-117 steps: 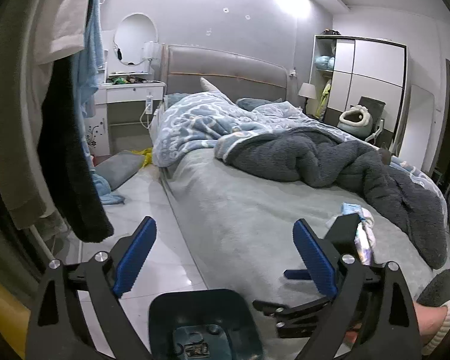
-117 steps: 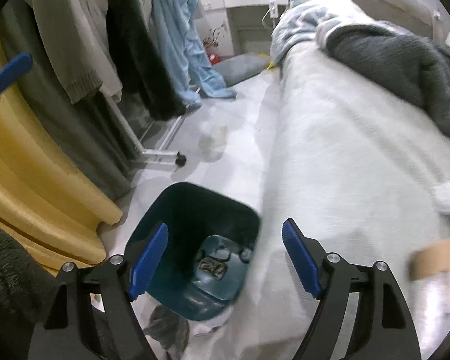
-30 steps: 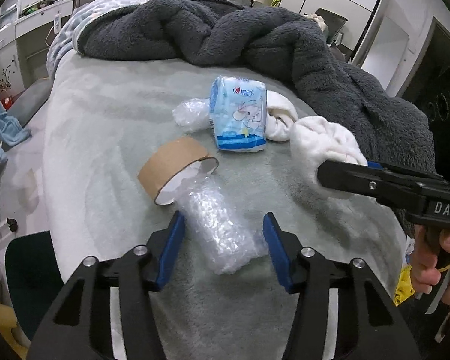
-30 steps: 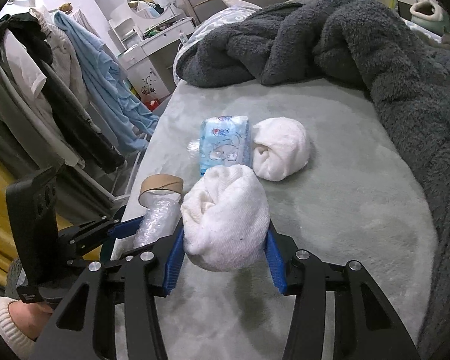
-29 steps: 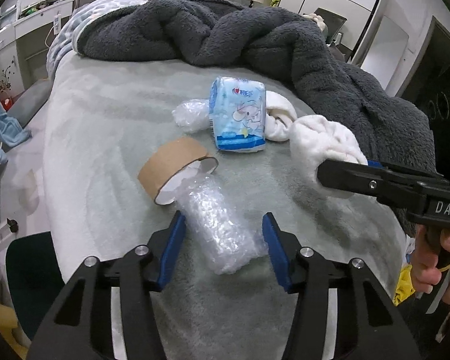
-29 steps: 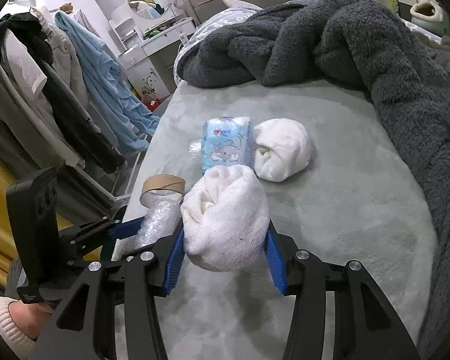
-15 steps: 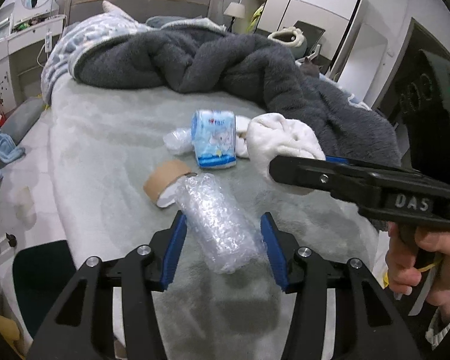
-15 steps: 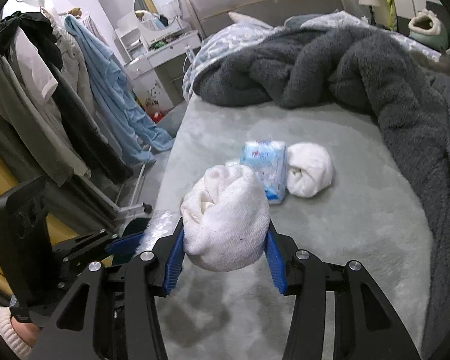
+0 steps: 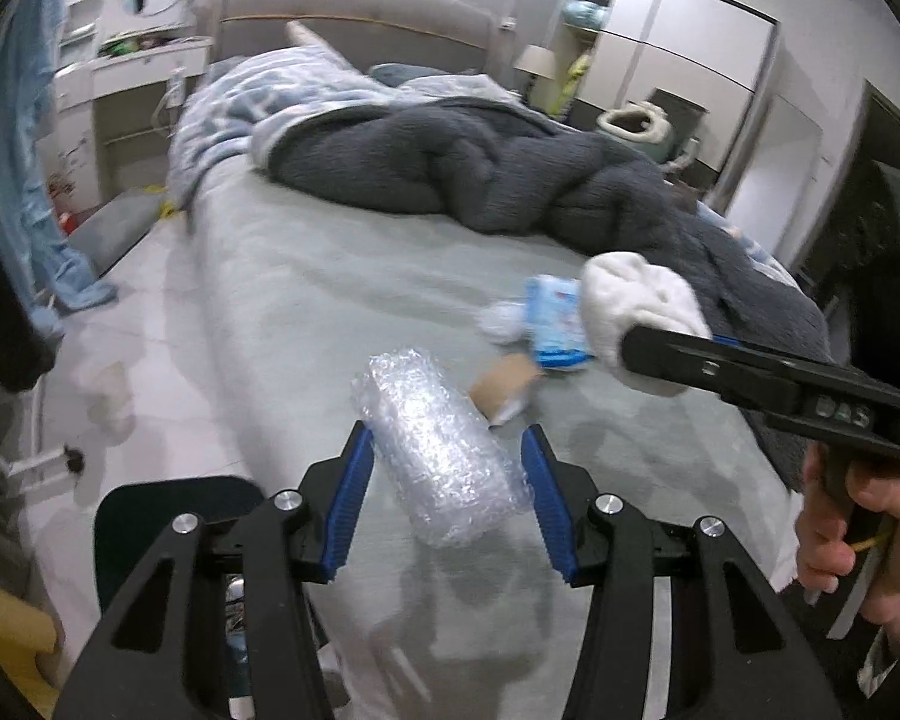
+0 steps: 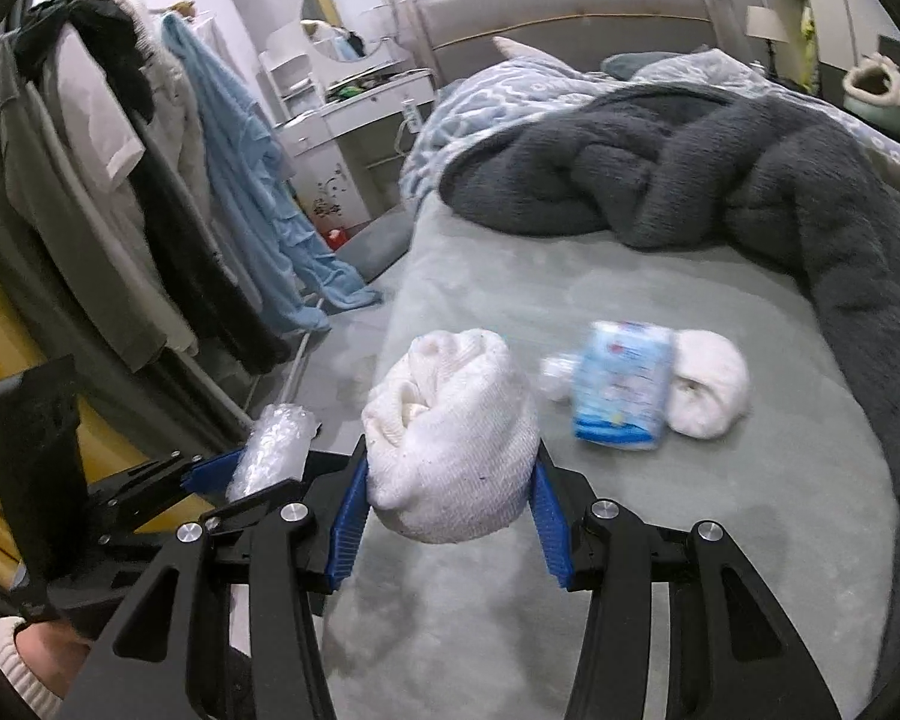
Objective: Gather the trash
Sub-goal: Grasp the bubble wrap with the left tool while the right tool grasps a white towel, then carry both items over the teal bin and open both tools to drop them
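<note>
Both grippers loaded above the bed.

The left gripper (image 9: 444, 480) pinches a bubble-wrap roll (image 9: 435, 450) above the bed's (image 9: 306, 300) left edge, with the bin (image 9: 162, 516) on the floor near left. The right gripper (image 10: 450, 501) pinches a white cloth ball (image 10: 450, 438). On the bed lie a tissue pack (image 10: 621, 390), a second cloth ball (image 10: 711, 390) touching its right side, and a cardboard ring (image 9: 504, 384).

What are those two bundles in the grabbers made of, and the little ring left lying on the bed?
The roll in the left gripper looks like clear bubble wrap: glossy, dimpled, see-through plastic. The bundle in the right gripper seems a white knitted cloth: matte, with ribbed rows. The ring looks like plain brown cardboard, dull, though it is blurred.
</note>
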Tool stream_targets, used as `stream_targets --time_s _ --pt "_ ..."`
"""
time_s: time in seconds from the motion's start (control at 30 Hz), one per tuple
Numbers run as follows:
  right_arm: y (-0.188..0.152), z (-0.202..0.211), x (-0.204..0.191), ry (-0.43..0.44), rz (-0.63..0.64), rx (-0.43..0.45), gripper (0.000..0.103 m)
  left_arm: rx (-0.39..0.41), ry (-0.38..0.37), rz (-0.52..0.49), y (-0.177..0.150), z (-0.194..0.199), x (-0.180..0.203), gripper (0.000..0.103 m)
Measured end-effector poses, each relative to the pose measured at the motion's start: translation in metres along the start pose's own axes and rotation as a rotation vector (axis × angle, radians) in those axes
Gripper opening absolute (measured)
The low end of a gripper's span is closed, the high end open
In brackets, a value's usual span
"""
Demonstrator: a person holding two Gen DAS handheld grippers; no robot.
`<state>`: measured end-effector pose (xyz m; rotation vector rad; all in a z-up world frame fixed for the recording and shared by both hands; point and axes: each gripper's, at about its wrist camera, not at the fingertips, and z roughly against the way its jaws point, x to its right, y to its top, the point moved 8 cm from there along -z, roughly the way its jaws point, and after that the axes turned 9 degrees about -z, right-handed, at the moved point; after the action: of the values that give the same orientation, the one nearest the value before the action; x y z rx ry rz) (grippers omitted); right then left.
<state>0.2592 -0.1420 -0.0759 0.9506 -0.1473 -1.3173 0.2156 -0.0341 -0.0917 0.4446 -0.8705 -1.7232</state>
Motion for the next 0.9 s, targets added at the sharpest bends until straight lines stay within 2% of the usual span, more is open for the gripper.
stream_targets --time_s 0.17,0.57,0.9 --pt "0.002 -0.013 -0.027 0.026 0.045 -0.008 0.049 -0.027 0.044 0.065 -0.006 0.001 -0.032 0.054" --pt "0.001 -0.035 -0.087 0.088 0.156 -0.032 0.049 -0.175 0.159 0.182 -0.052 -0.004 -0.101 0.054" --pt "-0.017 -0.066 -0.140 0.146 0.244 -0.090 0.049 -0.278 0.191 0.281 -0.089 -0.007 -0.145 0.054"
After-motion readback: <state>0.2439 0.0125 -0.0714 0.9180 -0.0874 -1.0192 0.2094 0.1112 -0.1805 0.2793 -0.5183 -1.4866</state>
